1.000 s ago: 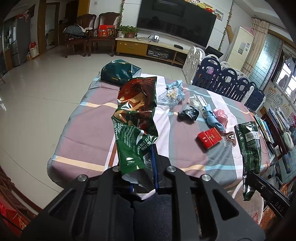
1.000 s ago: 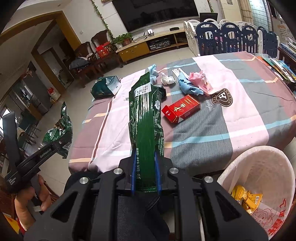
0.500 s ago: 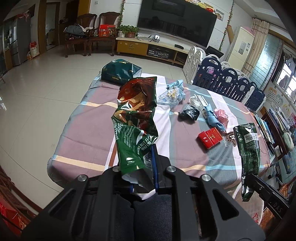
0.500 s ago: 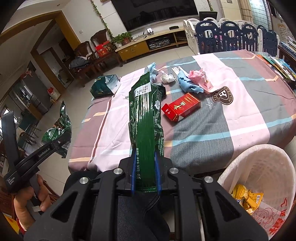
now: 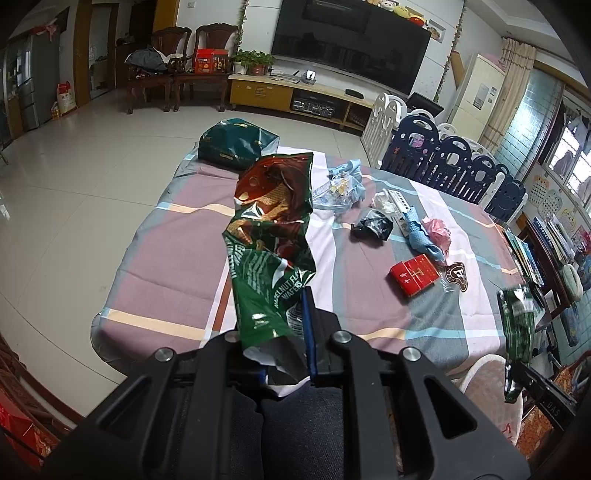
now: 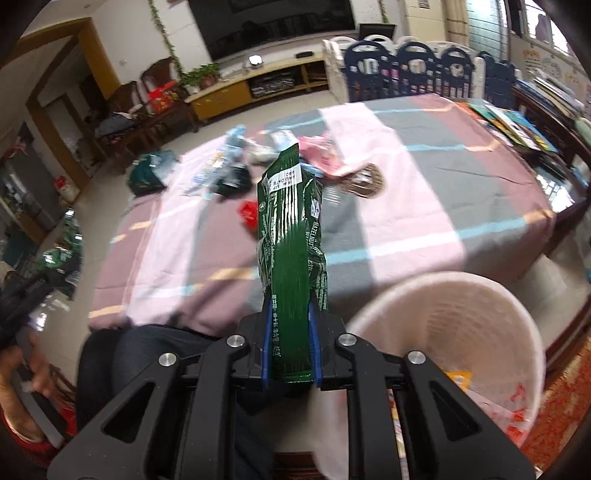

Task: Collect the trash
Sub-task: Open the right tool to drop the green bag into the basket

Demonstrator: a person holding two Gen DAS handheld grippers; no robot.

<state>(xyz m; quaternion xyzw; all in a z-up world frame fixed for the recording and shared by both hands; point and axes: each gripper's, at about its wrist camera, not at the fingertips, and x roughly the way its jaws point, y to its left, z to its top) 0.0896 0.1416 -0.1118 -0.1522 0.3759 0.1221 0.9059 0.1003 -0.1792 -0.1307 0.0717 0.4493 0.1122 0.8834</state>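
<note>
The right gripper clamps a long dark-green foil wrapper at lower centre, tilted downward beside the white plastic bin at lower right. Released short, the limp wrapper could catch the rim. The left gripper pinches a crumpled green-and-red wafer bag, angled down at the table.

Television, wooden chairs, playpen fence

Striped table carries red box, wrappers.
</note>
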